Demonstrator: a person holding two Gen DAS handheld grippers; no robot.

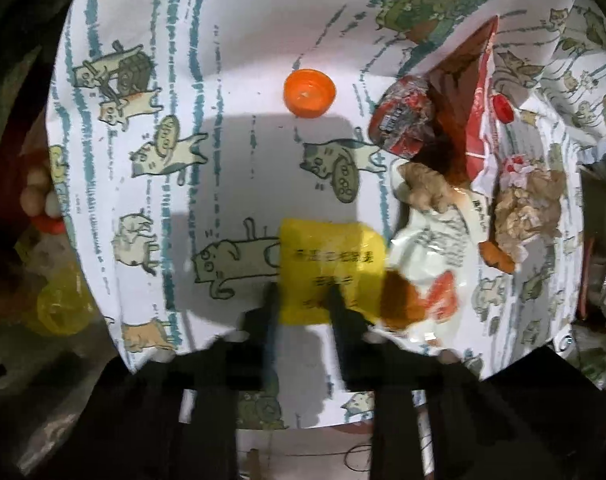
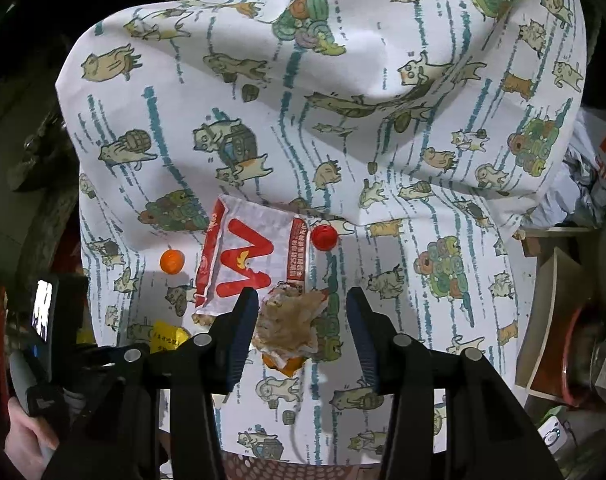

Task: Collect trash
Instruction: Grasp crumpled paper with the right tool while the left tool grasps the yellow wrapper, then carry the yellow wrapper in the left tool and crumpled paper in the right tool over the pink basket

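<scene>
Your left claw (image 1: 303,300) points straight down at the cat-print cloth (image 1: 231,160) that covers the worktop, and its jaws are pinched tight on the near edge of the yellow wrapper (image 1: 331,256). Beyond it, well apart, the orange bottle cap (image 1: 310,93) lies open side up on bare cloth. To the right of the yellow wrapper, touching it, lies a white plastic wrapper (image 1: 431,248) with a brown crumpled scrap (image 1: 423,188) on its far end. Farther back you see a crushed red can (image 1: 403,116) against the red-and-white paper bag (image 1: 479,120), and a red bottle cap (image 1: 502,107) just beside the bag.

In your right wrist view the orange bottle cap (image 2: 171,261) sits left of the red-and-white paper bag (image 2: 247,260), and the red bottle cap (image 2: 324,237) right of it. Your right claw (image 2: 301,304) stands half open, its fingers (image 2: 245,316) on either side of a crumpled brown-stained paper wad (image 2: 289,326); the left finger is right at the wad, the right one clear of it, so nothing is gripped. At far left a hand (image 2: 23,436) holds the other tool.
</scene>
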